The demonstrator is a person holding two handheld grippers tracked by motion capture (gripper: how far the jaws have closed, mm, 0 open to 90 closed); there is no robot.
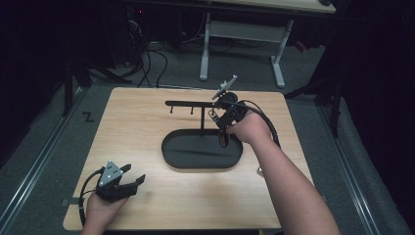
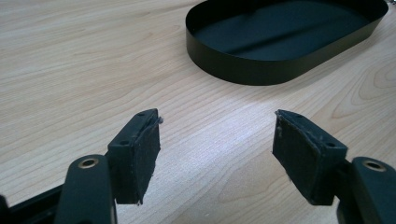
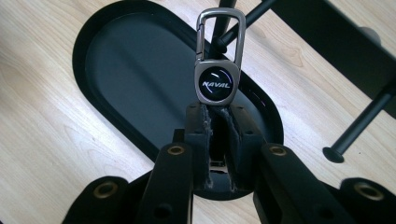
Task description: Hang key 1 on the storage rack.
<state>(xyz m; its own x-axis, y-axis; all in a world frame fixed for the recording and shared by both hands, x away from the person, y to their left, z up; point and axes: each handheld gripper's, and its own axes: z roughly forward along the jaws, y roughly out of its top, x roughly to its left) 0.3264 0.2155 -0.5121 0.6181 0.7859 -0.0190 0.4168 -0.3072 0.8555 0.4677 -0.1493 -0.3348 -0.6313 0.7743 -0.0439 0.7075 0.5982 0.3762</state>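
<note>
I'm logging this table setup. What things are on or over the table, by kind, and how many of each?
Black oval tray with peg rack: 1
Key fob with metal clip: 1
Hand-held tongs: 2, left tongs and right tongs
Total: 4

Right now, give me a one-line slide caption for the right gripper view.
Right claw shut on a Naval keychain, its carabiner raised toward a peg of the black rack above the oval tray.
</note>
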